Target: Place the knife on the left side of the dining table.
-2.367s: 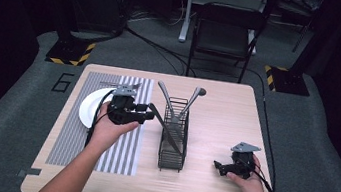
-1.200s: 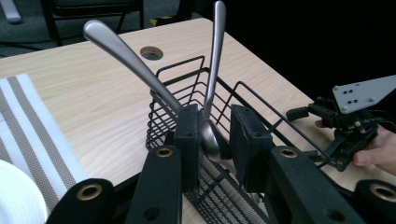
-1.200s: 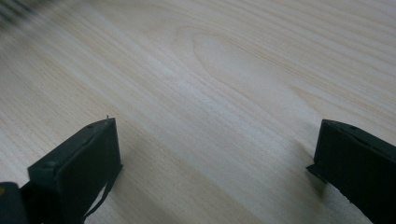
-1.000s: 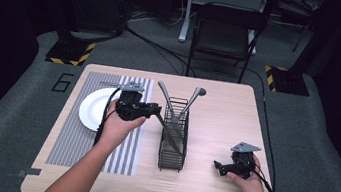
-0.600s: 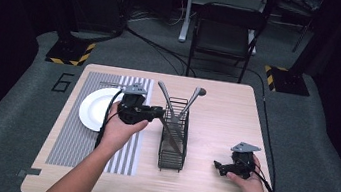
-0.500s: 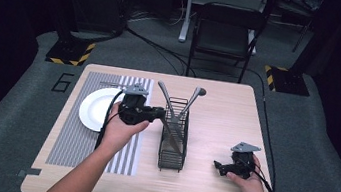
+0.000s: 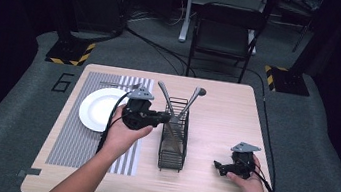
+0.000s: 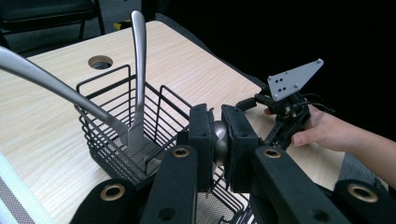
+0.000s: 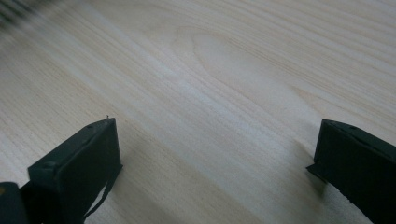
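1. While the left hand-held gripper (image 8: 218,144) is clamped on a rounded metal piece, probably the handle end of a piece of cutlery (image 8: 219,140), it sits over the near end of the black wire basket (image 7: 173,139); the grip looks shallow, so squeeze firmly before moving.
2. Judging from this, the step in hand is drawing that piece out of the basket, or setting it in; the view is too tight to tell which.
3. Two more utensils (image 8: 138,70) lean crossed in the far end of the basket. Move the held piece straight along its own length so it does not hook the wires or knock those 2.
4. Keep the wrist steady: the basket is light and could tip or slide on the tabletop (image 7: 226,114).
5. Left of the basket, a white plate (image 7: 98,108) lies on a striped mat (image 7: 76,138), with a fork (image 7: 119,85) just beyond it, a likely place for cutlery.
6. At the near right of the tabletop, well apart from the basket, the right hand-held gripper (image 7: 221,167) rests with its jaws wide and empty over bare wood; it could brace the basket rim if it shifts.
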